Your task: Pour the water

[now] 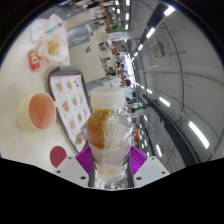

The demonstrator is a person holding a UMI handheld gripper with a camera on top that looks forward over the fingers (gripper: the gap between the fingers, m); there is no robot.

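My gripper (111, 163) is shut on a clear plastic bottle (109, 135) with a white cap and amber liquid in its upper part. Both purple pads (86, 158) press on the bottle's sides. The bottle stands lengthwise between the fingers, its cap pointing ahead. To the left, on the white table (20, 75), stands a round cup (38, 110) with an orange-brown inside. The view is strongly tilted, with the ceiling lights at the right.
A menu card (70, 100) with food pictures lies on the table between the cup and the bottle. More printed cards and packets (48, 45) lie further along the table. A dining hall with tables and people (118, 55) stretches beyond.
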